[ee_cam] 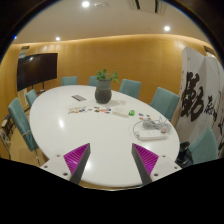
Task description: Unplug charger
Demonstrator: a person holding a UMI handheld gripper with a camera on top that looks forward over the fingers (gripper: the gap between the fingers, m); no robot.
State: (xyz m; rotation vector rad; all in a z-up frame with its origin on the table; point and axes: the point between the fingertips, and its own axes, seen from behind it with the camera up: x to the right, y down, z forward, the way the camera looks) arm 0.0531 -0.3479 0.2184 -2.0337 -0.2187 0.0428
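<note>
Your gripper [110, 160] hangs with its jaws spread and empty over the near edge of the smooth white oval table [60, 125]. You're on the approach, I'd say: the charger seems to sit in the white power strip [152, 125], right of the dark plant pot [103, 93]. Next, swing right toward it.

White table [100, 140], teal chairs [165, 100], magenta pads [76, 156]

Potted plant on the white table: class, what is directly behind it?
Behind the potted plant stand teal chairs along the wooden wall. The pot hides the table edge behind it. The gripper is open, well short of the plant.
</note>
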